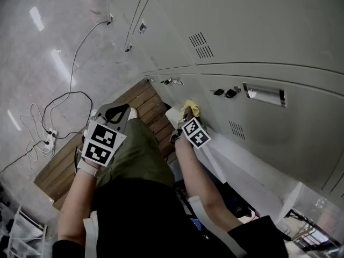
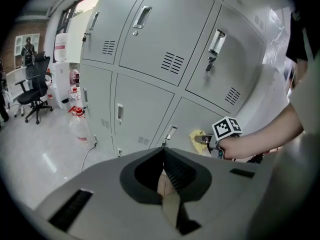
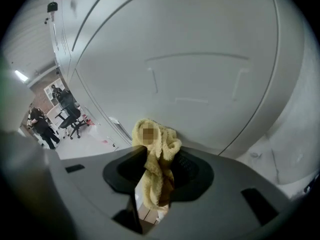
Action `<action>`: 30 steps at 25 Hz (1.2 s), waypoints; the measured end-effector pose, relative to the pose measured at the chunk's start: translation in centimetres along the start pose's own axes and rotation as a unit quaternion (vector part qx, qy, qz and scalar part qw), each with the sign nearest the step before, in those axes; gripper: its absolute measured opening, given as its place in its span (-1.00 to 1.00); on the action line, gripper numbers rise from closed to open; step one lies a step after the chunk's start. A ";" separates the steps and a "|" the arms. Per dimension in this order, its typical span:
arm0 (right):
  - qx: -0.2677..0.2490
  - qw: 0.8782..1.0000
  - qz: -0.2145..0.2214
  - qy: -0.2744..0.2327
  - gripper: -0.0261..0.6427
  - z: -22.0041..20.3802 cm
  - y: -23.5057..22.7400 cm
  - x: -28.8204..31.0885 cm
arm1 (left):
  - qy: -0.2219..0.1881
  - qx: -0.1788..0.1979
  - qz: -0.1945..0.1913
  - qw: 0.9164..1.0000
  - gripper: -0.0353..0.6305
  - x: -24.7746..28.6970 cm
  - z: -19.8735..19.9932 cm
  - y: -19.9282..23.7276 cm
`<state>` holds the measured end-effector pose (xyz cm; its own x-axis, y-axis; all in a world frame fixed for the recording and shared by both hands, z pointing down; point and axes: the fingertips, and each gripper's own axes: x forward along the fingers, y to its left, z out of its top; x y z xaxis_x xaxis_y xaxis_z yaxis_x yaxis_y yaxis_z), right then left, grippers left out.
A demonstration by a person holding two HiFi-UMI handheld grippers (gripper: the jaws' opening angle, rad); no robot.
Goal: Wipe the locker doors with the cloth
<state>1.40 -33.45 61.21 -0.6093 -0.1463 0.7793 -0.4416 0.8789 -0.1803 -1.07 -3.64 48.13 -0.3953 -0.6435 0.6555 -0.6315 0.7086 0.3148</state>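
Right gripper view: hand-held gripper (image 3: pixel 156 186) pinches cloth (image 3: pixel 163 166) against locker door (image 3: pixel 200 59).

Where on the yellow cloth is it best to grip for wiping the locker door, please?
Around its bunched middle, from the side away from the locker door, as the right gripper does: jaws shut on the gathered folds of the yellow cloth, leaving a soft wad beyond the tips facing the door.

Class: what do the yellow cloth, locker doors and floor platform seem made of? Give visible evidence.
Yellow cloth: probably terry, fuzzy looped pile. Locker doors: likely painted sheet metal, smooth matte grey, punched vents. Platform: apparently wood, brown slats.
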 end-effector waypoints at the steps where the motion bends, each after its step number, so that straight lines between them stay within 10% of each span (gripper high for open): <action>1: 0.002 1.000 0.000 -0.002 -0.50 0.3 0.1 -0.4 | 0.000 0.001 0.000 1.000 -0.87 0.0 0.2 0.1; 30: 0.042 0.996 0.071 -0.025 -0.50 8.1 3.5 -9.8 | -0.015 0.024 -0.027 0.999 -0.87 0.1 3.9 -1.2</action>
<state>0.50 -32.57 48.06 -0.7000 -0.0479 0.7126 -0.4014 0.8517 -0.3370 -2.94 -5.67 45.14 -0.3795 -0.6895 0.6170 -0.6832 0.6585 0.3156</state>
